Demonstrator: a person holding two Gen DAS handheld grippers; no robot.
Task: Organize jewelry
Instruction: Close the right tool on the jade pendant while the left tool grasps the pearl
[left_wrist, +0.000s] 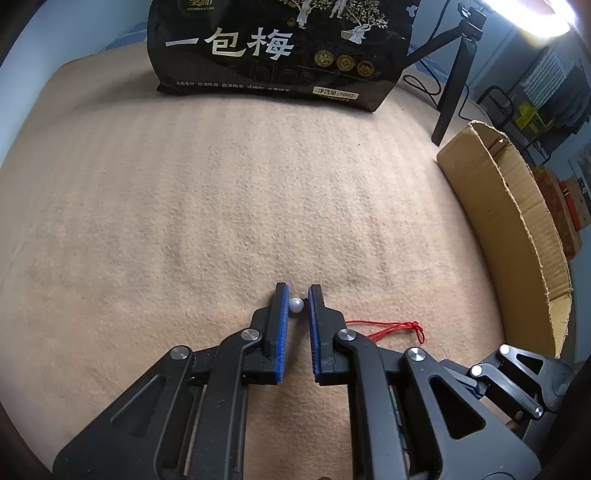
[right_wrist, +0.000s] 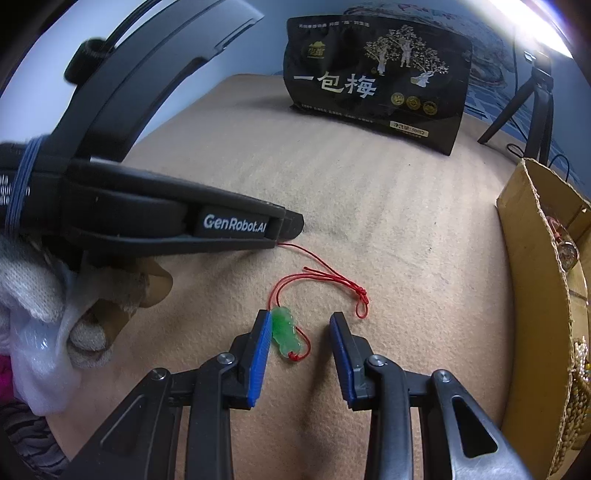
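We see our left gripper (left_wrist: 298, 295) low on the tan blanket (left_wrist: 221, 206), its 2 blue fingers (left_wrist: 282, 325) nearly together around a small white bead (left_wrist: 296, 305), which touches the left one; whether they grip it we cannot tell. Our right gripper (right_wrist: 300, 321) has its fingers (right_wrist: 260, 354) spread around a green pendant (right_wrist: 285, 332) on a red cord (right_wrist: 332, 277), the pendant against the left finger. Beyond the pendant stands a black snack bag (right_wrist: 376, 85); right of it, a cardboard box (right_wrist: 532, 295).

White bead (left_wrist: 296, 305) between left gripper (left_wrist: 295, 295) jaws.
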